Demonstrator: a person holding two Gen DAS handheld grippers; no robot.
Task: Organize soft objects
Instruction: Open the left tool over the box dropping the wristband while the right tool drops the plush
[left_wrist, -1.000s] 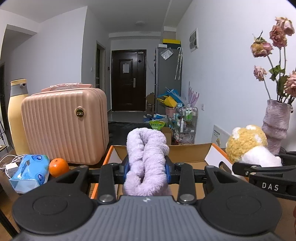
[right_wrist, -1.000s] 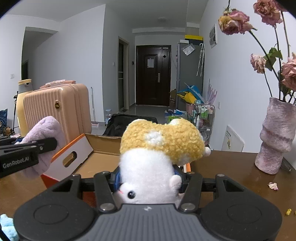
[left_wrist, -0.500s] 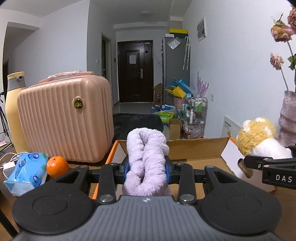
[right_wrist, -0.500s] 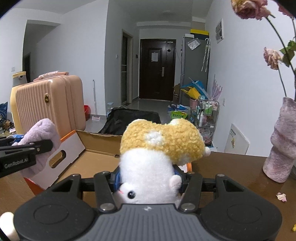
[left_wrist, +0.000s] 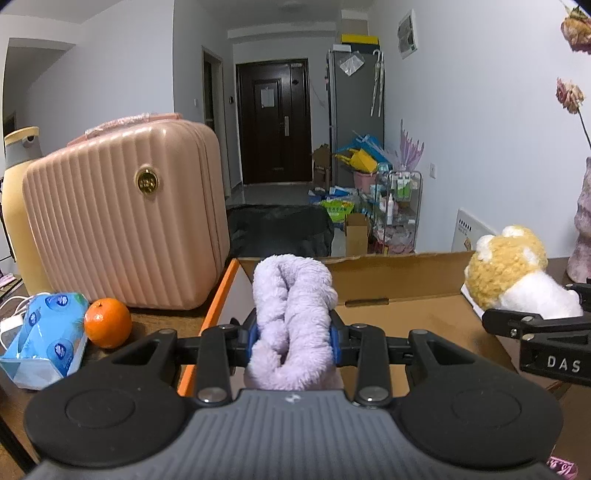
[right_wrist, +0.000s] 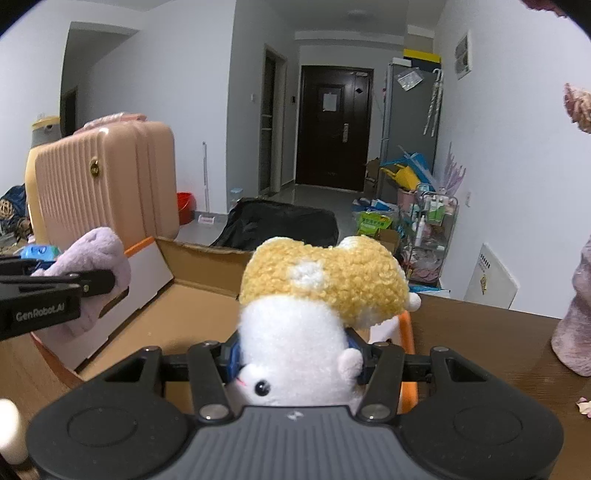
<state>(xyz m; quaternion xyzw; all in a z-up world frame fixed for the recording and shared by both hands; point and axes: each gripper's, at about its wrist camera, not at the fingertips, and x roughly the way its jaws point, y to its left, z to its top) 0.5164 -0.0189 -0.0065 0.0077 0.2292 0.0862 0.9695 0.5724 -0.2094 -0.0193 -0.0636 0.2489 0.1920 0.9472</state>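
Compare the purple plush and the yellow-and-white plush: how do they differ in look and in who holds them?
The purple plush is one plain lilac colour with no face showing; the yellow-and-white plush has a curly yellow top, a white body and a black eye. The left gripper clamps the purple, the right gripper the yellow-and-white. Both hang over the open cardboard box.

Brown table (right_wrist: 480, 343) bears cardboard box (left_wrist: 399, 291), suitcase (left_wrist: 125, 229) (pink), orange (left_wrist: 108, 323)

Both wrist views look along their tools, close over the box (left_wrist: 399, 291) (right_wrist: 199, 291), door (left_wrist: 273, 122) (right_wrist: 332, 125) at 12 o'clock.
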